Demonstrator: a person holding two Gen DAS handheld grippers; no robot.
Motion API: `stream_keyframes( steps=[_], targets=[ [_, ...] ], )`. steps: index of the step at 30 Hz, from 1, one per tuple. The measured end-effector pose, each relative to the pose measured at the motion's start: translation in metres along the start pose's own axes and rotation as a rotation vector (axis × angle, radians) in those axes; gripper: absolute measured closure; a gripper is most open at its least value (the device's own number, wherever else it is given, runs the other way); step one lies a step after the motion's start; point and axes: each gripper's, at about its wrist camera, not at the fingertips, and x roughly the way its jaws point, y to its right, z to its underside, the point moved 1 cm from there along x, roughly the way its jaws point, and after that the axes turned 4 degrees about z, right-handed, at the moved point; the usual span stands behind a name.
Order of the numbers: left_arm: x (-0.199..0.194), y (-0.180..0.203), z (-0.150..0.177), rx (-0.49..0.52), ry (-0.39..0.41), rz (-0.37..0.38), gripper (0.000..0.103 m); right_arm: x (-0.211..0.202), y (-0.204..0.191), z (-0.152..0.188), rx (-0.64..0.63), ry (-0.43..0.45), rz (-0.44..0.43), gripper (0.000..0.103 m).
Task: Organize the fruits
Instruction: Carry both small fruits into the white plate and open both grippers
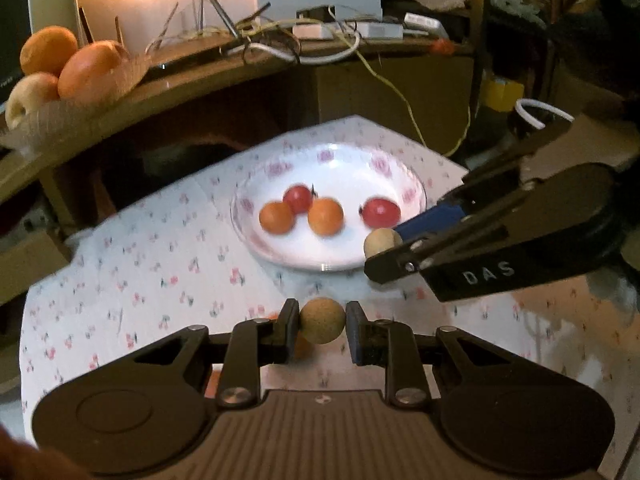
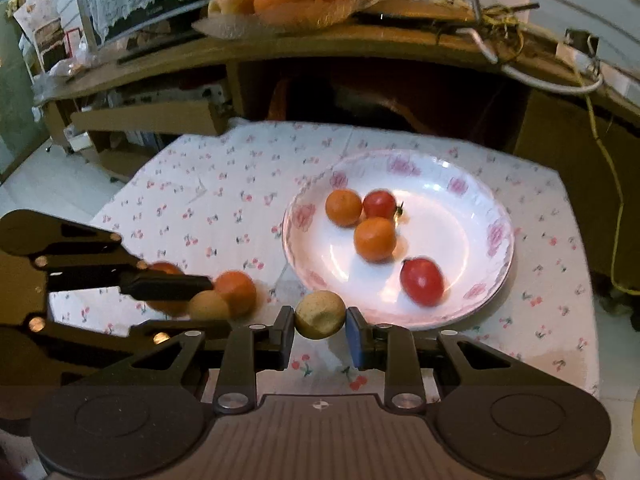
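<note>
Left gripper (image 1: pixel 322 321) and right gripper (image 2: pixel 320 315) each clamp a tan round fruit near the white plate (image 2: pixel 472 184) holding four small fruits.

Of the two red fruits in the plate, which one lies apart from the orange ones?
The red fruit nearest the plate's front rim lies alone; the other red fruit touches the two orange fruits.

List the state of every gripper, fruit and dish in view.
left gripper: shut on a tan fruit
right gripper: shut on a second tan fruit
plate: upright, holding two orange fruits and two red ones
loose orange fruit: on the tablecloth, outside the plate
</note>
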Motion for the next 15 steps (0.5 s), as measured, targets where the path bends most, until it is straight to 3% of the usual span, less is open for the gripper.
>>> stream_keyframes(
  steps=[15],
  targets=[
    [0.041,-0.006,-0.033,-0.039,0.041,-0.035,0.073,0.013,0.033,-0.010,0.078,0.020,0.085,0.074]
  ],
)
